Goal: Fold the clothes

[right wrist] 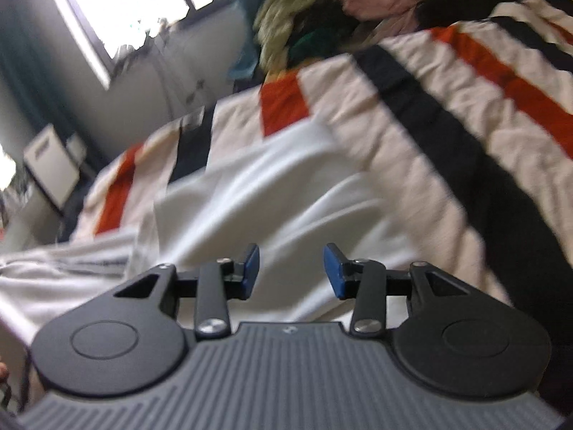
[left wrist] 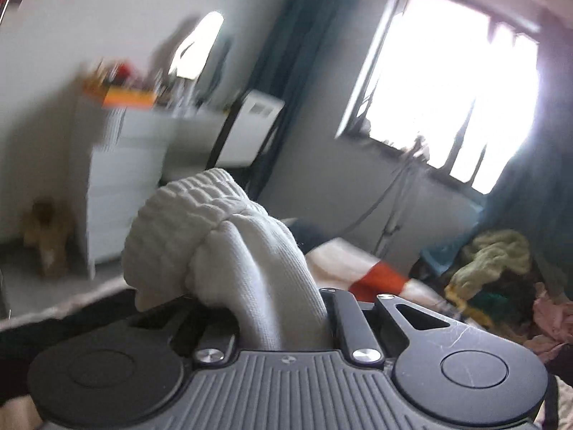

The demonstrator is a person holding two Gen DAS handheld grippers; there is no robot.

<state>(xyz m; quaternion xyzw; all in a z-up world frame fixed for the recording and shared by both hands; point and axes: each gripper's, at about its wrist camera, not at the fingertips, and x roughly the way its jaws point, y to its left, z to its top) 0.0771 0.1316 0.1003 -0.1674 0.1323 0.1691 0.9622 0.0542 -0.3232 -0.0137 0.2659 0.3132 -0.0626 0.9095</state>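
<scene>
White ribbed knit, a garment cuff [left wrist: 200, 236], is clamped in the left hand-held gripper [left wrist: 283, 322] and lifted above the bed, while the right hand-held gripper [right wrist: 290, 270], jaws apart and empty, hovers just over the white garment [right wrist: 272, 193] spread ahead on the striped bedspread [right wrist: 447, 82]

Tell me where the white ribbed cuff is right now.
In the left wrist view, the white ribbed cuff stands left of centre, bunched up out of the left gripper, which is shut on it, with the white drawer unit behind.
</scene>
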